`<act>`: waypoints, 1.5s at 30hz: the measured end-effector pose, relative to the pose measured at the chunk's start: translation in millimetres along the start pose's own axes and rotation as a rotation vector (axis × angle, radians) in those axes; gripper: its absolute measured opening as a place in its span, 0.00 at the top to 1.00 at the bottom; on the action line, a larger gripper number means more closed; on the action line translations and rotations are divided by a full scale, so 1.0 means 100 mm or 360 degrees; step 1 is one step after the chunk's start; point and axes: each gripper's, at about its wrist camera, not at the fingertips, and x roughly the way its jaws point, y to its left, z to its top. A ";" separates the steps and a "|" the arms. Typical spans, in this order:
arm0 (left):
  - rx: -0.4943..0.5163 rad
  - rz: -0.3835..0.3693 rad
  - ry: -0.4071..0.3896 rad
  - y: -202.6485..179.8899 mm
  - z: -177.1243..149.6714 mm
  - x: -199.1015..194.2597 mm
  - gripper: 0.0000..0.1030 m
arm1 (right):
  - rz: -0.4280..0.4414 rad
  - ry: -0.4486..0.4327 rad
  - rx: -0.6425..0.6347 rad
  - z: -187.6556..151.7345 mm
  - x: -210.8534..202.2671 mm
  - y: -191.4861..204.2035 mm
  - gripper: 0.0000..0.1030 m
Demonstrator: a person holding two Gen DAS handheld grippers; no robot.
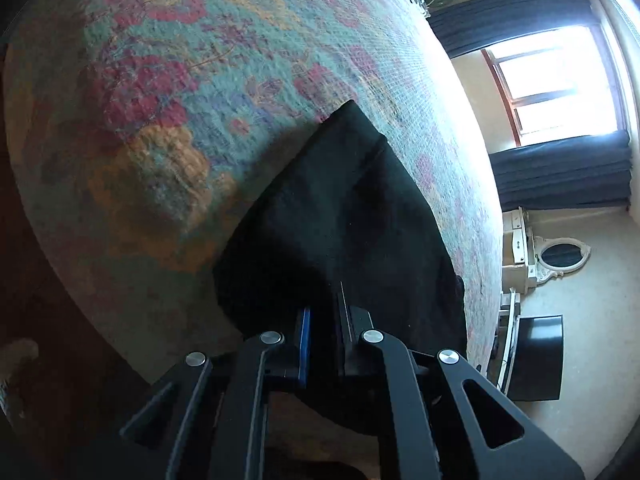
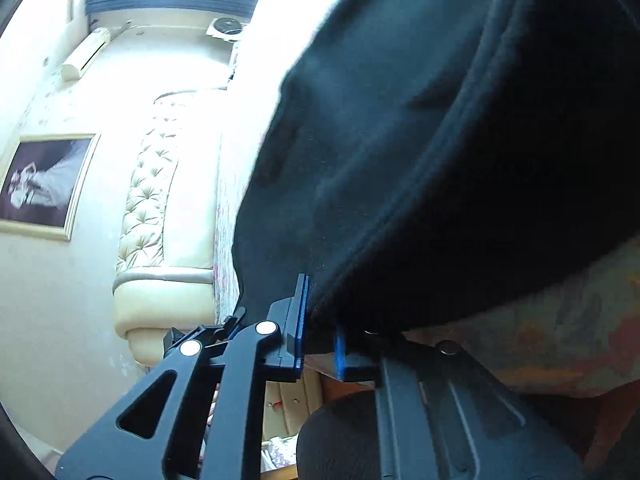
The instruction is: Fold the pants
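Black angular linkage bars lead to the left gripper (image 1: pixel 324 320), blue-padded jaws pinched on the near edge of the soft black pants (image 1: pixel 340 216) lying on a nubby floral bedspread (image 1: pixel 160 120), while the right gripper (image 2: pixel 322 334) clamps another hem (matte, creased fabric).

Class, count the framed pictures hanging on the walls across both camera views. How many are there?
1. A framed picture hangs on the cream wall at the left of the right wrist view, beside the tufted headboard. Others may be hidden behind the black pants.
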 end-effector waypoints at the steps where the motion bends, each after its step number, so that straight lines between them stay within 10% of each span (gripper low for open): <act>1: -0.0015 0.0011 0.0017 0.04 -0.03 -0.03 0.91 | -0.0001 -0.0012 -0.0024 -0.03 -0.04 0.05 0.90; 10: 0.0069 0.0131 0.0042 -0.01 -0.08 -0.07 0.87 | -0.0070 0.0062 0.0033 -0.06 0.02 -0.12 0.90; 15: 0.0139 0.0304 -0.0088 -0.19 -0.23 -0.34 0.57 | -0.0088 0.0050 0.0025 0.06 -0.13 -0.05 0.60; 23: 0.0428 0.0282 -0.0309 -0.81 -0.22 -0.26 0.28 | -0.0234 -0.0375 0.0090 0.78 -1.08 0.04 0.45; 33: 0.0426 0.0286 -0.0093 -0.74 -0.15 0.29 0.23 | -0.0556 -0.1158 0.0470 1.44 -3.49 -0.98 0.42; 40: 0.0502 0.0337 -0.0101 -0.78 -0.20 0.34 0.14 | -0.0600 -0.1206 0.0654 1.35 -3.86 -1.71 0.43; 43: 0.0567 0.0383 -0.0094 -0.82 -0.23 0.36 0.13 | -0.0650 -0.1202 0.0610 1.48 -3.79 -1.78 0.57; 44: 0.0582 0.0392 -0.0088 -0.83 -0.24 0.37 0.13 | -0.0668 -0.1199 0.0585 1.52 -3.89 -1.88 0.89; 45: 0.0589 0.0397 -0.0082 -0.87 -0.24 0.38 0.13 | -0.0697 -0.1191 0.0560 1.51 -3.97 -1.92 0.95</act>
